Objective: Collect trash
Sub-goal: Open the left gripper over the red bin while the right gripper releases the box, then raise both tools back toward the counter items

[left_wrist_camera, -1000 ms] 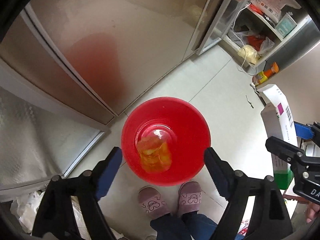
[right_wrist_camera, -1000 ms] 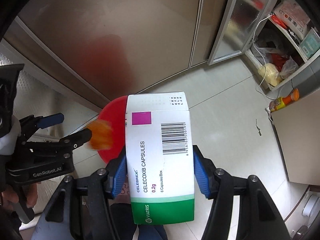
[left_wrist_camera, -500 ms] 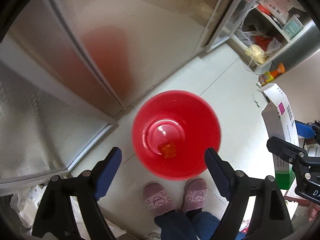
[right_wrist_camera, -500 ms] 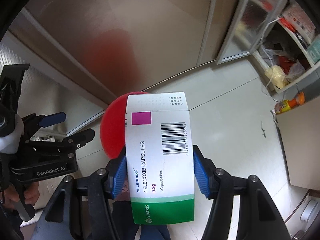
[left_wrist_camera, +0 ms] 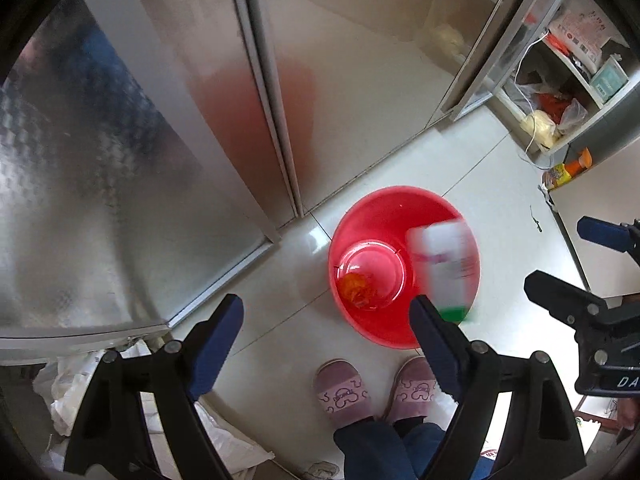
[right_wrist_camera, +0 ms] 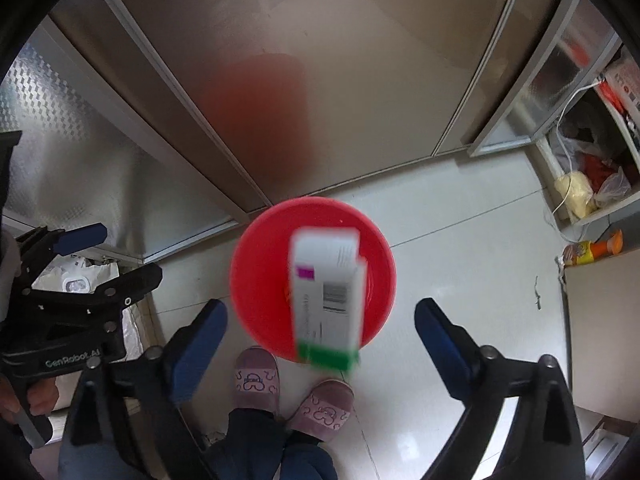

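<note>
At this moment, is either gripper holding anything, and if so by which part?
Nothing is held. The right gripper is opening, and the medicine box, blurred, is clear of its fingers above the red bin. The left gripper is open and empty.

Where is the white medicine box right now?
In both wrist views the medicine box is loose in mid-air, blurred, over the red bucket, clear of the opening right gripper.
</note>
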`<state>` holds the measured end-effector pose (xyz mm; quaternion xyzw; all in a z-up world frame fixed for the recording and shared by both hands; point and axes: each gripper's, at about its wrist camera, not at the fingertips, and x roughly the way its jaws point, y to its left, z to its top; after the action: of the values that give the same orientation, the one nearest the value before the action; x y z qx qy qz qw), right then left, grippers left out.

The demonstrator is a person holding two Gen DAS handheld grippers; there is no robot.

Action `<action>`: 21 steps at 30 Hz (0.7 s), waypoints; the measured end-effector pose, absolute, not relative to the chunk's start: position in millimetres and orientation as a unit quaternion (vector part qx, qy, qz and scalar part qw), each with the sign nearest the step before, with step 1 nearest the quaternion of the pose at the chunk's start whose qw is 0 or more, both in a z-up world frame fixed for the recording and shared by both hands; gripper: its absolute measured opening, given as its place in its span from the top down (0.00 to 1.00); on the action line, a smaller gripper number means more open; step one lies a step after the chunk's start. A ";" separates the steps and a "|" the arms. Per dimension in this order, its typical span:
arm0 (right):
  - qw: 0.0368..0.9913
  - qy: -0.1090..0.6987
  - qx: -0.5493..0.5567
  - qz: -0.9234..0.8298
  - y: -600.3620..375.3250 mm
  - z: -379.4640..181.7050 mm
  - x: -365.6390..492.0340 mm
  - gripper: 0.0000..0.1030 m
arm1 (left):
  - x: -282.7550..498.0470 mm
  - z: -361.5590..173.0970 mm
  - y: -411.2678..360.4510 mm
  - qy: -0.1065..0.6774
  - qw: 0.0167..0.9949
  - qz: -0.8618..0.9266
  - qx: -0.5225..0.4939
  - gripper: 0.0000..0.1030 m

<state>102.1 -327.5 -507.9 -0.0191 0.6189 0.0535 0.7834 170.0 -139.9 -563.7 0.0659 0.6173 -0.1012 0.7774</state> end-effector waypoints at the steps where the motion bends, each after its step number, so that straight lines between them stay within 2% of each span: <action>1: 0.784 0.618 -0.021 0.051 -326.6 -503.4 101.8 0.08 | 169.8 -558.5 -139.3 0.617 0.778 -0.100 0.068 0.19; 8: 0.801 0.598 -0.012 0.036 -328.5 -433.4 94.7 0.08 | 171.5 -485.3 -137.9 0.596 0.792 -0.111 0.078 0.19; 16: 0.827 0.561 -0.002 0.019 -325.2 -303.6 97.9 0.07 | 165.6 -347.9 -136.3 0.555 0.822 -0.119 0.048 0.19; 21: 0.846 0.533 0.003 0.016 -317.2 -229.3 96.8 0.04 | 155.4 -265.6 -128.2 0.532 0.842 -0.082 0.045 0.18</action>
<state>96.8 -317.2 -229.3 0.0026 0.5330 0.0162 0.8460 155.4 -128.2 -265.6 0.0453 0.5317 -0.0818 0.8418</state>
